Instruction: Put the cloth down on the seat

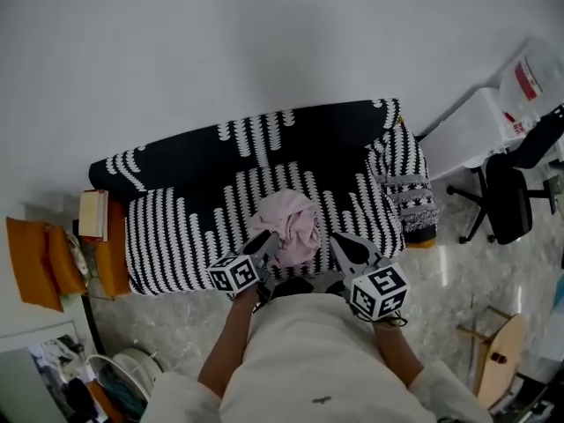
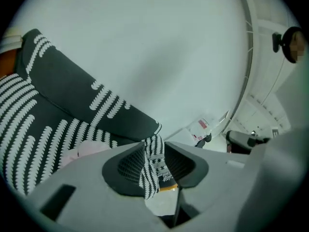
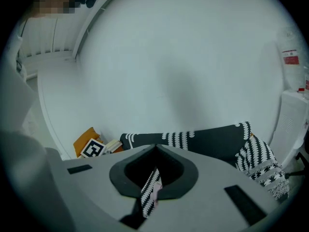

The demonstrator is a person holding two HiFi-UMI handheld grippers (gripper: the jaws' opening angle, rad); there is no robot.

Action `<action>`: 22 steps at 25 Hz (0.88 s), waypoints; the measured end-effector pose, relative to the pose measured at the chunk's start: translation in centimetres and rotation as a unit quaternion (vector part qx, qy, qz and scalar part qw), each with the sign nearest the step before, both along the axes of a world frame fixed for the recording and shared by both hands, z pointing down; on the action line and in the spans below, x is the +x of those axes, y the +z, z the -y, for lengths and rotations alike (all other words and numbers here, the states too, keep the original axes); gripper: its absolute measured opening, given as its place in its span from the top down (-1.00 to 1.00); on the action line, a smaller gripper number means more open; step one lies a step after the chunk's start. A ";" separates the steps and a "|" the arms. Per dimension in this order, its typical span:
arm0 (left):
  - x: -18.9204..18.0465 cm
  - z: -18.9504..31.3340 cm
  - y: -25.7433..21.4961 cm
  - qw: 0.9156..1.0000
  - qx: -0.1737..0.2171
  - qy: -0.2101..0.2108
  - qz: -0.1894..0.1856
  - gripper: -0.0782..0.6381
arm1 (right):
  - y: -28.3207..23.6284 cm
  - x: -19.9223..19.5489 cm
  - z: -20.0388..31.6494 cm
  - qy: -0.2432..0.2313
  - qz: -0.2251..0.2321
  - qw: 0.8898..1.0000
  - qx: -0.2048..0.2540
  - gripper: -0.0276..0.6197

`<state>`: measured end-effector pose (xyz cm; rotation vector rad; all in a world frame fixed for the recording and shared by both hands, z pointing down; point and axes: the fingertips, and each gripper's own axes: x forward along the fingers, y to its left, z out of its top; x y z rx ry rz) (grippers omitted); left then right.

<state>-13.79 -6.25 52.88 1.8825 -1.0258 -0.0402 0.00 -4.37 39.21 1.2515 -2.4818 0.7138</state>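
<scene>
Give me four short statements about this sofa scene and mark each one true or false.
1. The pink cloth lies on the seat of the sofa. True.
2. The sofa's cover is plain red. False: it is black with white patterning.
3. An office chair stands past the sofa's fringed end. True.
4. Something is stacked on top of the pink cloth. False: nothing lies on it; the books sit beside the sofa's opposite end.

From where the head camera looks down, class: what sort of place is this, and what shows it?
Most likely a living room that doubles as a workroom: a sofa under a black-and-white patterned cover, orange cushions beside it, and a wheeled office chair on the stone-look floor.
</scene>
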 end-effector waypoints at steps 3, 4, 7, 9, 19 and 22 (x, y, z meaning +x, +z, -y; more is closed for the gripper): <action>0.6 -1.0 -2.3 0.999 0.029 -0.002 0.020 0.50 | -0.1 0.2 -0.7 -0.020 0.000 1.000 0.002 0.89; 1.1 -1.5 -3.1 0.999 0.042 0.002 0.027 0.59 | -0.2 0.4 -1.0 -0.027 0.001 1.000 0.002 0.89; 2.9 -3.0 -4.8 0.997 0.071 0.008 0.037 0.68 | -0.2 1.3 -2.3 -0.044 0.002 0.999 0.000 0.89; 4.6 -4.2 -5.3 0.996 0.078 0.010 0.038 0.70 | -0.1 2.3 -3.4 -0.053 0.002 0.999 -0.003 0.89; 14.1 -11.4 -8.0 0.993 0.109 0.041 0.037 0.75 | 1.0 9.4 -10.4 -0.075 0.010 0.997 -0.018 0.89; 17.1 -13.2 -8.5 0.991 0.105 0.051 0.063 0.75 | 1.1 11.9 -12.1 -0.076 0.013 0.997 -0.019 0.89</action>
